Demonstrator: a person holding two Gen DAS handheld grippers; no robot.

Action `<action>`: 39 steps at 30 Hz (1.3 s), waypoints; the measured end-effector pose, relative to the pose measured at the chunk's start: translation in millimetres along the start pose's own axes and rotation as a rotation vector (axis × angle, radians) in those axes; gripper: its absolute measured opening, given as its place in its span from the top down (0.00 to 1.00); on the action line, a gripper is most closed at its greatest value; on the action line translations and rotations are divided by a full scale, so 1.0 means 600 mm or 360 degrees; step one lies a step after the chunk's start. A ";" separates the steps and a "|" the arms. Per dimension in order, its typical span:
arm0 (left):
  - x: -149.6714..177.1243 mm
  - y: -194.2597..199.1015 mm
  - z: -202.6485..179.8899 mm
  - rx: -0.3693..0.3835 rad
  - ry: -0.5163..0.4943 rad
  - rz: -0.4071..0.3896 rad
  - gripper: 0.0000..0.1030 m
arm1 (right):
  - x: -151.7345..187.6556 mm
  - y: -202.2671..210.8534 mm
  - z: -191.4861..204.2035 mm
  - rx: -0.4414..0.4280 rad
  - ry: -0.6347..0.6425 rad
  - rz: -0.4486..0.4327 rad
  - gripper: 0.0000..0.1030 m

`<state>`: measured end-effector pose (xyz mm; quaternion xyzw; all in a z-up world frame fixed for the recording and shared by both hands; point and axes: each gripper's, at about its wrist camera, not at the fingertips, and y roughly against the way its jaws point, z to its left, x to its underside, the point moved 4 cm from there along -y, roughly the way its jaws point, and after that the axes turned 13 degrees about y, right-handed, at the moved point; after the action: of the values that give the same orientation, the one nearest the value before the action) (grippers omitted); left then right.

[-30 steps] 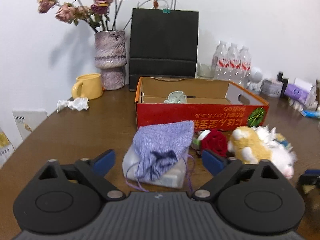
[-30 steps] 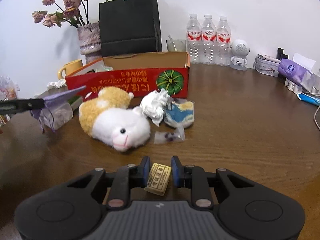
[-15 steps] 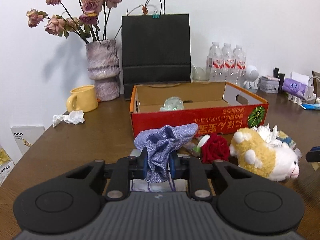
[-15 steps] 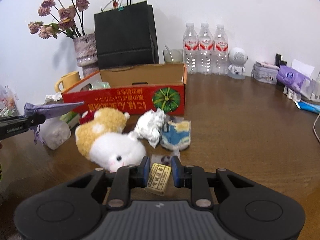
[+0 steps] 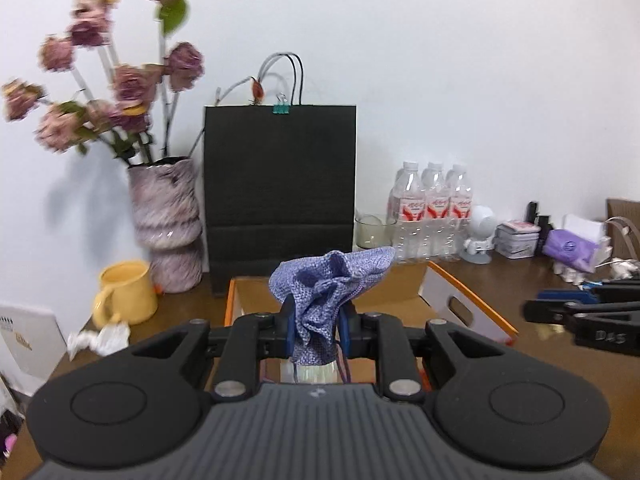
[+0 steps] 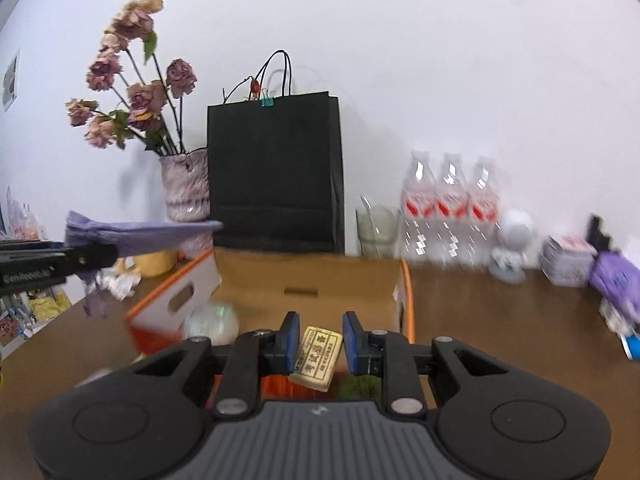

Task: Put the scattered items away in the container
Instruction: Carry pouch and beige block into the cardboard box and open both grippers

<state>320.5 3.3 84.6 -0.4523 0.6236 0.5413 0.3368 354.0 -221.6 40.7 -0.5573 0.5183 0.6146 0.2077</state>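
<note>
My left gripper point(image 5: 318, 330) is shut on a purple-blue cloth pouch point(image 5: 326, 286) and holds it raised over the near end of the orange cardboard box point(image 5: 468, 304). A clear packet point(image 5: 310, 374) hangs under the pouch. My right gripper point(image 6: 318, 344) is shut on a small tan eraser with printed characters point(image 6: 317, 358), raised above the box point(image 6: 312, 280) front. A shiny clear wrapper point(image 6: 212, 320) lies inside the box. The left gripper with the pouch point(image 6: 136, 234) shows at the left of the right wrist view. The right gripper point(image 5: 588, 316) shows at the right of the left wrist view.
Behind the box stand a black paper bag point(image 5: 280, 200), a vase of dried roses point(image 5: 168, 224), a yellow mug point(image 5: 126, 292), a glass point(image 5: 374, 232), three water bottles point(image 5: 430, 208) and a small white robot figure point(image 5: 480, 232). Crumpled tissue point(image 5: 100, 338) lies left. Purple tissue pack point(image 5: 572, 248) sits right.
Both grippers rose and moved forward over the box. The left one closed on the pouch and lifted it off the table. The plush toy and rose dropped out of view.
</note>
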 end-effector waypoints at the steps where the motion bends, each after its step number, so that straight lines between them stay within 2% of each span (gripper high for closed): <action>1: -0.008 -0.029 -0.005 -0.0009 0.0011 0.0048 0.80 | -0.013 -0.028 -0.003 -0.0002 0.0003 0.0012 0.79; 4: -0.016 -0.118 -0.015 -0.0034 0.0054 0.0236 0.80 | -0.032 -0.117 -0.018 -0.0014 -0.0033 0.0087 0.79; 7: -0.005 -0.194 -0.020 -0.0130 0.0001 0.0340 0.80 | -0.029 -0.197 -0.022 -0.0017 -0.0052 0.0185 0.79; 10: 0.019 -0.249 -0.014 -0.0198 -0.0012 0.0445 0.80 | -0.008 -0.255 -0.016 0.0060 -0.0038 0.0282 0.79; 13: 0.044 -0.277 -0.006 -0.0258 -0.0045 0.0510 0.80 | 0.011 -0.286 -0.012 -0.0003 -0.0045 0.0353 0.79; 19: 0.063 -0.298 -0.003 -0.0308 -0.0039 0.0590 0.77 | 0.032 -0.303 -0.008 -0.0086 -0.0051 0.0426 0.78; 20: 0.064 -0.297 -0.005 -0.0313 -0.0051 0.0586 0.71 | 0.032 -0.303 -0.007 -0.0099 -0.0057 0.0429 0.78; 21: 0.064 -0.293 -0.006 -0.0316 -0.0067 0.0579 0.66 | 0.031 -0.301 -0.006 -0.0117 -0.0065 0.0425 0.73; 22: 0.063 -0.287 -0.008 -0.0316 -0.0082 0.0561 0.51 | 0.029 -0.295 -0.005 -0.0137 -0.0077 0.0412 0.68; 23: 0.060 -0.279 -0.011 -0.0318 -0.0092 0.0530 0.37 | 0.025 -0.289 -0.007 -0.0148 -0.0092 0.0388 0.54; 24: 0.055 -0.266 -0.012 -0.0320 -0.0102 0.0488 0.33 | 0.019 -0.281 -0.009 -0.0149 -0.0103 0.0357 0.38; 27: 0.033 -0.217 -0.010 -0.0330 -0.0086 0.0345 0.11 | 0.003 -0.240 -0.013 -0.0138 -0.0128 0.0249 0.19; 29: 0.021 -0.173 0.000 -0.0330 -0.0039 0.0232 0.00 | -0.007 -0.206 -0.016 -0.0133 -0.0158 0.0191 0.10; 31: 0.018 -0.130 0.012 -0.0302 0.0012 0.0157 0.00 | -0.014 -0.166 -0.010 -0.0138 -0.0138 0.0145 0.09; 33: 0.023 -0.090 0.024 -0.0247 0.0073 0.0134 0.00 | -0.017 -0.123 0.003 -0.0129 -0.0094 0.0099 0.00; 39: 0.069 0.019 0.047 -0.0159 0.0151 0.0102 0.00 | -0.007 0.005 0.049 -0.0103 0.0032 -0.0006 0.00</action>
<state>292.8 22.6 46.1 -0.4735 0.6253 0.5602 0.2664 339.0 -195.6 41.1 -0.5708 0.4991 0.6251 0.1856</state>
